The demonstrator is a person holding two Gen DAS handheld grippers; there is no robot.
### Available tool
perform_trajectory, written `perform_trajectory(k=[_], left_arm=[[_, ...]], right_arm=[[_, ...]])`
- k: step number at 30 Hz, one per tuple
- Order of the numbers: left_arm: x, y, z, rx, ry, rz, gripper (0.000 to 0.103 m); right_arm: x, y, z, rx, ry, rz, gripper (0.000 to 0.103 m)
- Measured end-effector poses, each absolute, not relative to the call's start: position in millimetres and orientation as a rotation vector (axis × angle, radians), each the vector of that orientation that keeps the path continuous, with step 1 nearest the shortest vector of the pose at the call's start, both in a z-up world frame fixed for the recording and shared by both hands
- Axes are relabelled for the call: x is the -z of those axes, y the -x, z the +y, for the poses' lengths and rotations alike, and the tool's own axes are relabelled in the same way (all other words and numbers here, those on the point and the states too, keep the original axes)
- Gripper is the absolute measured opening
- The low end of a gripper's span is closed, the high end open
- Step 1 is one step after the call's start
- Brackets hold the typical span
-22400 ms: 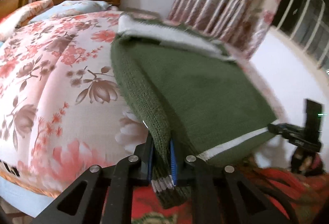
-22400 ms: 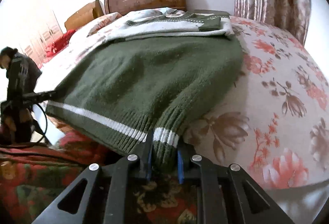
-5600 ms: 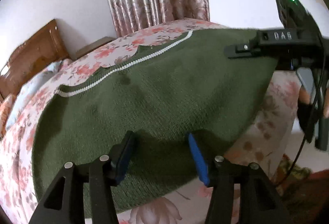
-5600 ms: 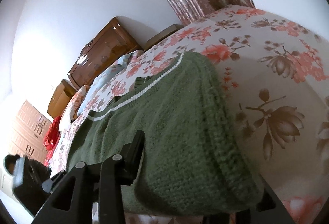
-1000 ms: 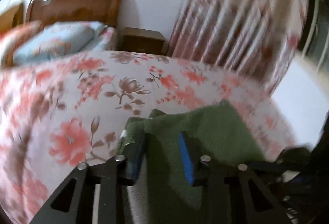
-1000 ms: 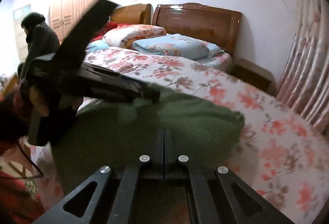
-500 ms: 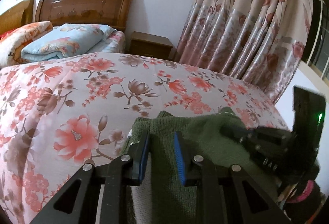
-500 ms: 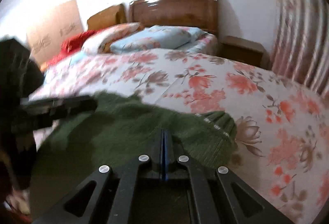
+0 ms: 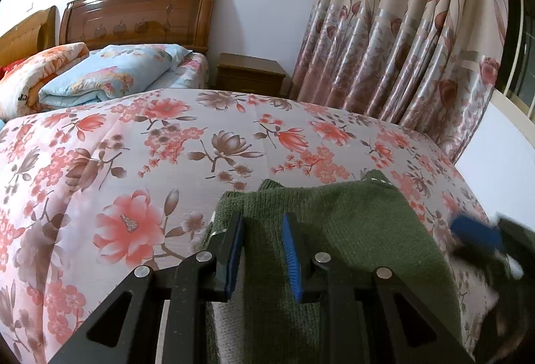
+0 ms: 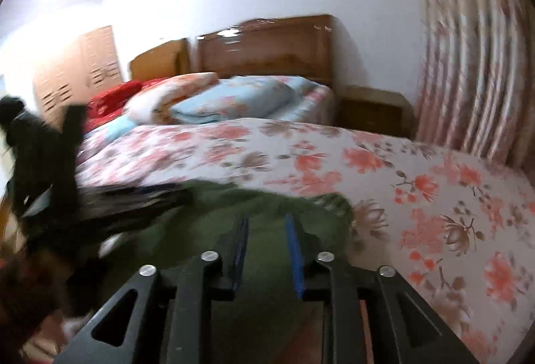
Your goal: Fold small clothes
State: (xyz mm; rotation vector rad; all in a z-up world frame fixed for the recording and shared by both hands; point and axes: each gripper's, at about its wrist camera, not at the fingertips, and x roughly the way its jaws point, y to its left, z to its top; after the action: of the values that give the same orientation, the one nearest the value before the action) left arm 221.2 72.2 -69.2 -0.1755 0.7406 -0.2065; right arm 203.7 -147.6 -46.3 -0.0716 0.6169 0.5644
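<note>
The folded dark-green knitted sweater (image 9: 351,230) lay at the near edge of the bed, on the white quilt with pink and brown flowers (image 9: 133,163), so the stack could be finished close to the person. The left gripper (image 9: 262,250) had its blue-padded jaws a narrow gap apart with a ridge of the green knit between them; the pads looked pressed on that ridge, likely to pin the fold's left side down. The right gripper (image 10: 265,250) was blurred, its jaws parted over the sweater's right end with nothing clearly pinched, so it looked released. The left view caught it as a blue smear at the sweater's right edge. The fold looked nearly complete. The wooden headboard (image 9: 140,13), blue pillow (image 9: 110,73) and floral curtain (image 9: 418,46) stood well apart.
</note>
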Motion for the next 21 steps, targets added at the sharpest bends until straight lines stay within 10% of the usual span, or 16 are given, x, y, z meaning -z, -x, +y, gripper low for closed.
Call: perform_trajectory(k=[1, 2, 4, 21], left_arm=[[69, -221, 73, 0.206, 0.173, 0.74, 0.024], [69, -221, 73, 0.204, 0.171, 0.739, 0.024], [69, -220, 72, 0.206, 0.166, 0.739, 0.024], [52, -184, 49, 0.068, 0.008, 0.719, 0.026]], right_arm=[[47, -192, -142, -0.591, 0.108, 0.616, 0.006], [51, -179, -138, -0.613, 0.148, 0.617, 0.053], [69, -158, -128, -0.653, 0.239, 0.64, 0.086], [83, -122, -130, -0.645, 0.301, 0.604, 0.103]])
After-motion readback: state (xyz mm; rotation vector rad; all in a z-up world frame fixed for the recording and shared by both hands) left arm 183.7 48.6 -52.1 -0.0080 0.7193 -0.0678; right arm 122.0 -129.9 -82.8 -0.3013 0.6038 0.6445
